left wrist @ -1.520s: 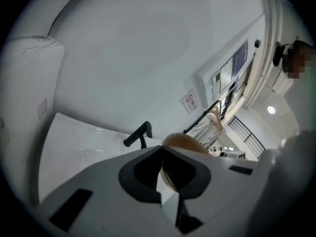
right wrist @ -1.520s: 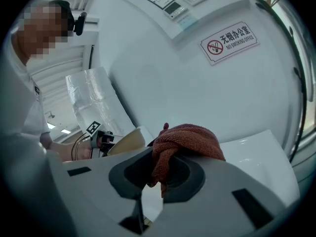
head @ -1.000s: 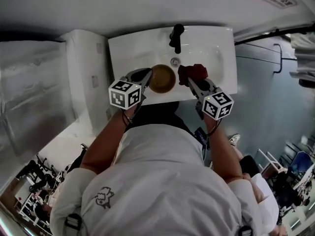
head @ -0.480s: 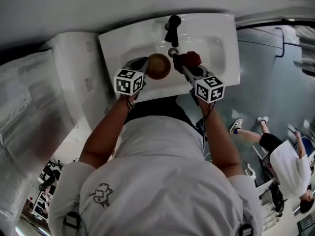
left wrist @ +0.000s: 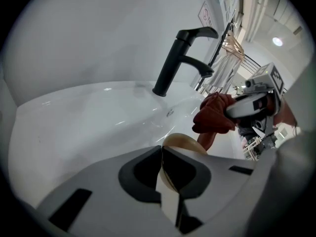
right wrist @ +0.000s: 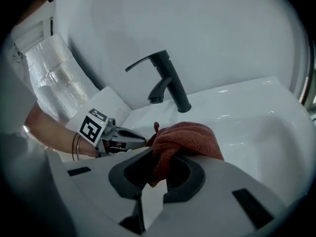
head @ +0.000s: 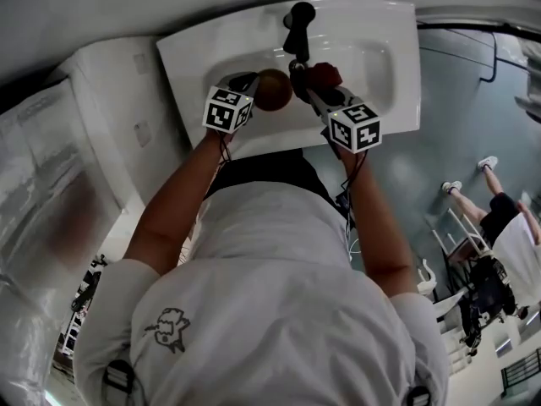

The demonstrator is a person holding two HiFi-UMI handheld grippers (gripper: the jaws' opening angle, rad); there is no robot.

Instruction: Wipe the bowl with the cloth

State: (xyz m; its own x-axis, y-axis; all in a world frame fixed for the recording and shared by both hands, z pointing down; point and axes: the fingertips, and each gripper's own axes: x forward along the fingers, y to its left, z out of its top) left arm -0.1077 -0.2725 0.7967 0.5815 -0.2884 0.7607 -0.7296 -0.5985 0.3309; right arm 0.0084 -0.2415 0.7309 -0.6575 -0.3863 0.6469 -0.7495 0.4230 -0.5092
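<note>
Over the sink (head: 372,66), the left tool (head: 254,85) pinches the bowl (head: 275,90) by its rim, while the right tool (head: 306,85), clamped on the cloth (head: 326,74), sits just right of it.

A washing area set up inside a larger shared hall is shown. A white ceramic washbasin (head: 372,100) with a black single-lever tap (head: 297,24) is mounted against a plain white wall (head: 127,7). A plastic-wrapped white unit (head: 42,193) is seen beside it, clothes hangers (left wrist: 232,46) on a rail, and another person (head: 507,218) on the grey floor (head: 439,150).
</note>
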